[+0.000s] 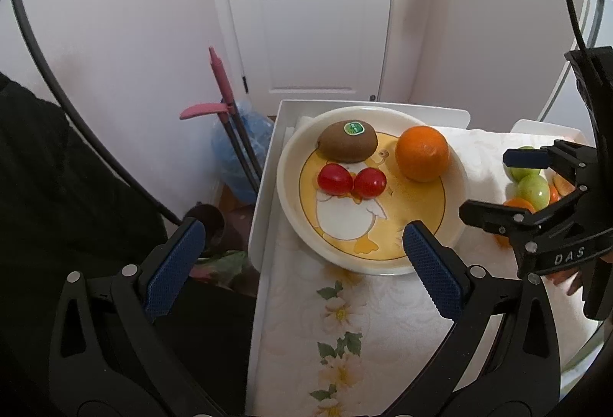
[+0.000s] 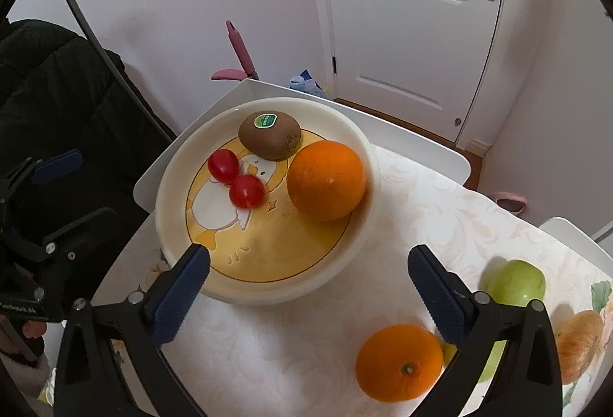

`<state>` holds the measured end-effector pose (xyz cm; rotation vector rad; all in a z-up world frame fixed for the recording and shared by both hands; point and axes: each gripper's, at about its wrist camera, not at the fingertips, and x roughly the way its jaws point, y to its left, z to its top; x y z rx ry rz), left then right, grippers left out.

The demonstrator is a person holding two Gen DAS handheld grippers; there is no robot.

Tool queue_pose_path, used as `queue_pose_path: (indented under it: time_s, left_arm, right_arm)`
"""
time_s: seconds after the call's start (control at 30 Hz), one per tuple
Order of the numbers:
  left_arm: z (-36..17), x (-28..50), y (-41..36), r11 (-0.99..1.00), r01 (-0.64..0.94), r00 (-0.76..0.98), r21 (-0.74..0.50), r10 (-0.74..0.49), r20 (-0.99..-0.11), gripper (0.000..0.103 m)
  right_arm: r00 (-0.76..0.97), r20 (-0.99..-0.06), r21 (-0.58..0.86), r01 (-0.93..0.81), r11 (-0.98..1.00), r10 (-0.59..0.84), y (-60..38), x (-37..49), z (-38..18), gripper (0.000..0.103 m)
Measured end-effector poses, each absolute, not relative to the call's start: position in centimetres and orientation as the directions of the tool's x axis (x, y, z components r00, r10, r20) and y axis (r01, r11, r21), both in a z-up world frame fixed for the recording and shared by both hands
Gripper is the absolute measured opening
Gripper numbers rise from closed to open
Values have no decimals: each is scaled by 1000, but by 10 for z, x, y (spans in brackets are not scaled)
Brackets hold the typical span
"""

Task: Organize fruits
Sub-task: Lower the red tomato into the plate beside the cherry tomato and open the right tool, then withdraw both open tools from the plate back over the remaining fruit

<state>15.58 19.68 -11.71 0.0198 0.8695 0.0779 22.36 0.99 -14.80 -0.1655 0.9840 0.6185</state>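
A white plate with a duck picture [image 1: 285, 194] [image 2: 168, 194] holds a kiwi [image 1: 346, 141] [image 2: 270, 135], a large orange [image 1: 421, 152] [image 2: 325, 179] and two cherry tomatoes [image 1: 334, 179] [image 2: 247, 191]. On the flowered cloth to its right lie a second orange [image 2: 398, 361], a green apple [image 2: 515, 283] [image 1: 532, 187] and a brownish-orange fruit [image 2: 578, 344]. My right gripper [image 2: 310, 286] stands open and empty just in front of the plate, between it and the loose fruit. Over the table's left edge my left gripper [image 1: 304, 263] is open with nothing in it.
The white table [image 1: 264, 210] ends close to the plate on the left and far sides. Beyond it are a white door [image 1: 306, 14], a pink-handled broom [image 1: 222, 79] and a blue water jug [image 1: 245, 148]. A person's dark sleeve [image 2: 57, 91] fills the left.
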Motion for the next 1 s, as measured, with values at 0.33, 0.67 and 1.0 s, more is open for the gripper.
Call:
queue_pose_path:
  time_s: [0.33,0.67,1.0]
  left_arm:
    - [-83,146,190,998,-45,680,54,70,-730,103]
    - [-55,142,169,1000,14,706,9,-4,-708,103]
    - [-46,134,114,999,50,712,-4,-38,-701,103]
  right_arm:
    - [422,-809,136,-542,829,409,-1,195,-117,103]
    - [493,-781,156,-442,884,384,-43,166,-77,103]
    - [592,-754,116,-304,946,283,-123,144,-61,103]
